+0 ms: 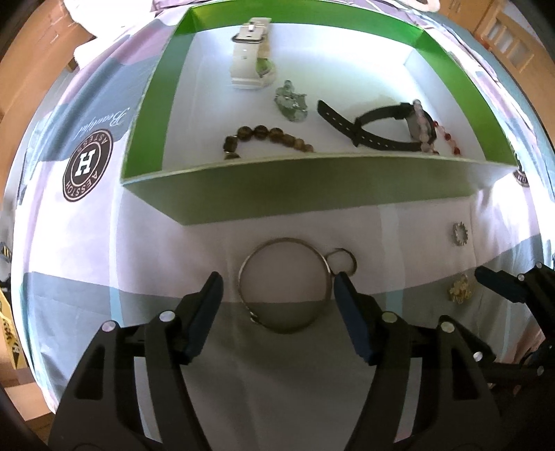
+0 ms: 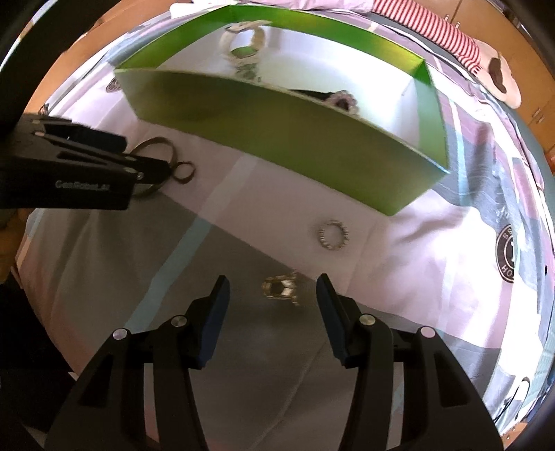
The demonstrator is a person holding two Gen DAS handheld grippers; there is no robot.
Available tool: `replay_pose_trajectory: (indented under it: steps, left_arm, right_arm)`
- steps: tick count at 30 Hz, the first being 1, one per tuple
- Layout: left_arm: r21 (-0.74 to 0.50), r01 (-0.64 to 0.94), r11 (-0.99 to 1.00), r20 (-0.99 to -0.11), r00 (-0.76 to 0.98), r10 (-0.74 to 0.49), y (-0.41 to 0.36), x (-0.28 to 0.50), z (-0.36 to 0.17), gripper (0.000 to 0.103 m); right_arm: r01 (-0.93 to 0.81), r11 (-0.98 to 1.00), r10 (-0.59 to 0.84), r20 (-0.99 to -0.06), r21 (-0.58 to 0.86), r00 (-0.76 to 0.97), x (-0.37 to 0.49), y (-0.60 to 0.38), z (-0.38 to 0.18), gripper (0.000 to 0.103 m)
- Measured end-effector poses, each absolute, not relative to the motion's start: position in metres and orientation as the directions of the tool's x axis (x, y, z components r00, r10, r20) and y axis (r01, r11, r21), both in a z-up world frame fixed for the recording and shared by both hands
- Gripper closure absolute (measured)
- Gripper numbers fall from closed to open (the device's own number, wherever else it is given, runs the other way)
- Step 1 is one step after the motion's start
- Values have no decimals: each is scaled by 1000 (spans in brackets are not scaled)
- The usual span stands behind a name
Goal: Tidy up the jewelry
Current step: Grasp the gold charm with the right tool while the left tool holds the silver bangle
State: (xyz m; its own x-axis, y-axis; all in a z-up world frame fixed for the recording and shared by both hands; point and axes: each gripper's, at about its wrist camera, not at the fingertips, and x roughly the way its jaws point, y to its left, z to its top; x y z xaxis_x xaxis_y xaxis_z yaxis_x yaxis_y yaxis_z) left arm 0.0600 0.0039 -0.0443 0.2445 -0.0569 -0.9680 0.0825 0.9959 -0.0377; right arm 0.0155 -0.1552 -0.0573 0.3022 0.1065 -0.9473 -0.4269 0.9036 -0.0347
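Note:
A green box (image 1: 312, 192) with a white floor holds a white watch (image 1: 248, 55), a green pendant (image 1: 291, 102), a brown bead bracelet (image 1: 267, 137), a black watch (image 1: 378, 128) and a pink bead bracelet (image 1: 440, 133). On the bedsheet in front of it lie a silver bangle (image 1: 242, 274) with a small ring (image 1: 343, 260), a silver beaded ring (image 1: 460, 234) and a gold ring (image 1: 459, 293). My left gripper (image 1: 277, 281) is open around the bangle. My right gripper (image 2: 274, 284) is open around the gold ring (image 2: 279, 288); the silver beaded ring (image 2: 333, 234) lies beyond it.
The box (image 2: 277, 132) stands on a patterned sheet with round logo prints (image 1: 86, 166). The left gripper (image 2: 86, 163) shows at the left of the right wrist view, over the bangle (image 2: 156, 142). A striped cloth (image 2: 433, 31) lies behind the box.

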Motion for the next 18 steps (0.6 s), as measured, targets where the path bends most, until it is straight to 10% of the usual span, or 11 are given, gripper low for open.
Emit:
replay_pose_trajectory:
  steps: [18]
  left_arm:
    - [15, 116, 993, -973, 232, -13, -4, 58, -49, 28]
  right_arm:
    - [-458, 885, 62, -950, -90, 305, 19, -144, -67, 46]
